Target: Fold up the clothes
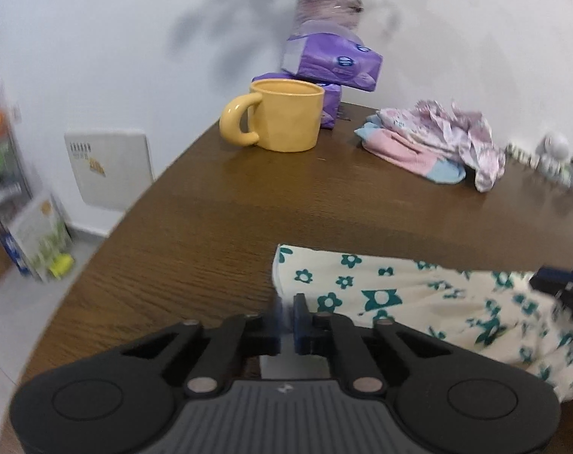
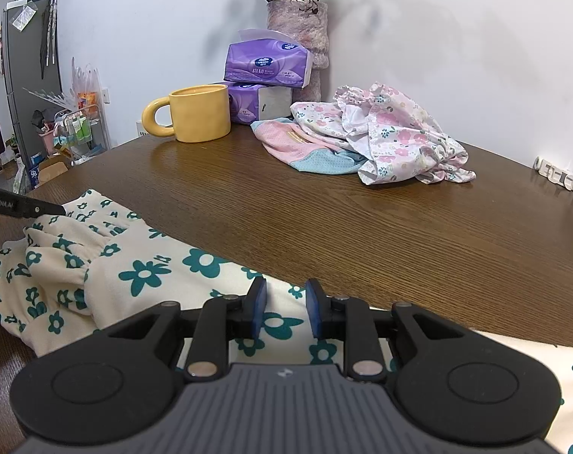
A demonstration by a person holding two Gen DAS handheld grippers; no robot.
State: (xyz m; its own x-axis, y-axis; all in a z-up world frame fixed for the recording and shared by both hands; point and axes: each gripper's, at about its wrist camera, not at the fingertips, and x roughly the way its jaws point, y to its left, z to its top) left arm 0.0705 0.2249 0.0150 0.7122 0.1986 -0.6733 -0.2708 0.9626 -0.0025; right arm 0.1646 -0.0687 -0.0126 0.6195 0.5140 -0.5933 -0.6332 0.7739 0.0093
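A white wall backs the brown wooden counter [image 2: 324,204]. The cream garment with green flowers [image 2: 142,276] lies at the near edge, well apart from the yellow mug [image 2: 199,119] toward the wall. The left tongs [image 1: 286,317] are pressed shut at the garment's corner; whether cloth is pinched, I cannot tell. The right tongs [image 2: 285,308] stand slightly parted over the garment, gripping nothing. Crumpled pink clothes [image 2: 381,140] sit right of the mug.

Black gripper [image 2: 285,308] — blue pads [image 2: 259,304]
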